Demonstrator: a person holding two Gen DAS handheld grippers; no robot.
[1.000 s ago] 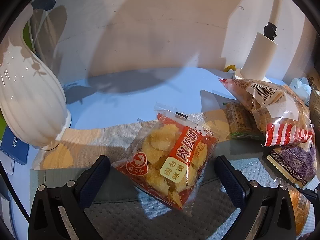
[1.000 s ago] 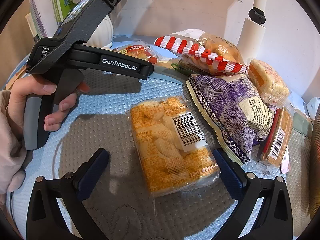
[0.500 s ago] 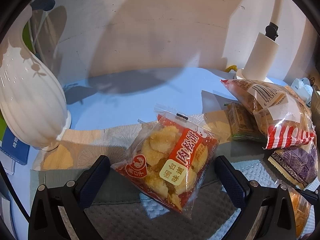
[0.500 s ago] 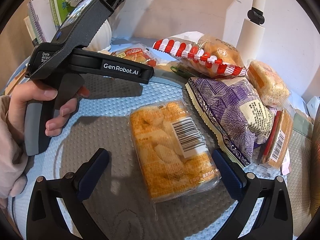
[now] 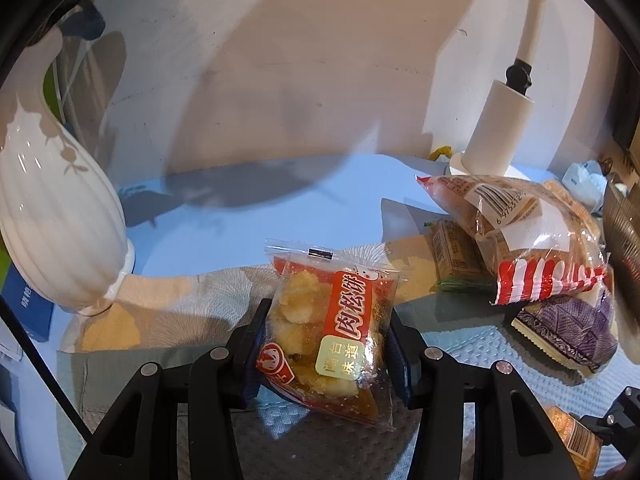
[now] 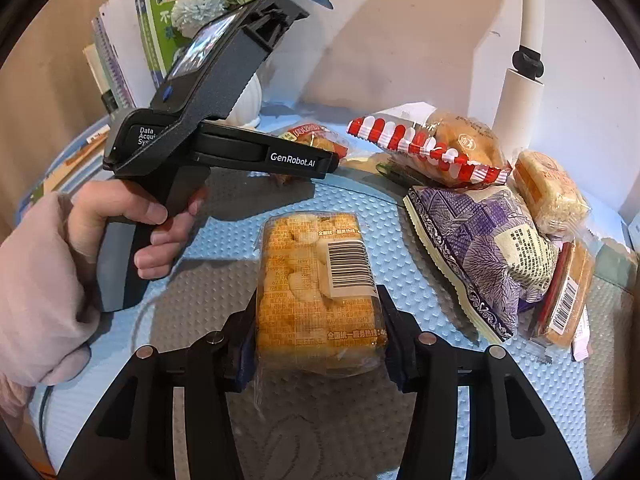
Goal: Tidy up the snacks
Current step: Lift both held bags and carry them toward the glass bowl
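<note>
- Left tongs (image 5: 326, 344) sit at the bottom middle of the left wrist view, jaws closing in on the red snack pack (image 5: 332, 328). Both pads are pressed against its sides, so it's a proper grip.
- That red pack is clear plastic with a red label strip and golden crumbly pieces inside. Its top seam points up-frame, and it sits over the patterned cloth (image 5: 192, 312) and the grey dotted mat (image 5: 300, 448).
- Right tongs (image 6: 318, 340), bottom middle of the right wrist view, are closing too, squeezing the orange snack pack (image 6: 316, 292) from both sides. Barcode label is facing up.
- In the right wrist view the person's left hand (image 6: 132, 224) is at middle left, wrapped around the black handle of the other gripper, with a pale sleeve (image 6: 36, 288) below it.
- The rest of the snacks are piled on the right side of the bench (image 5: 248, 216): a red-and-white striped bag (image 6: 432, 148) on top, a purple bag (image 6: 480, 252) just below it, and a yellowish wrapped cake (image 6: 548, 192) touching the purple bag's right edge.
- White ribbed vase (image 5: 52, 216) stands far left in the left wrist view, well apart from the pile.
- A white lamp post (image 5: 500, 128) stands upper right, behind the striped bag.
</note>
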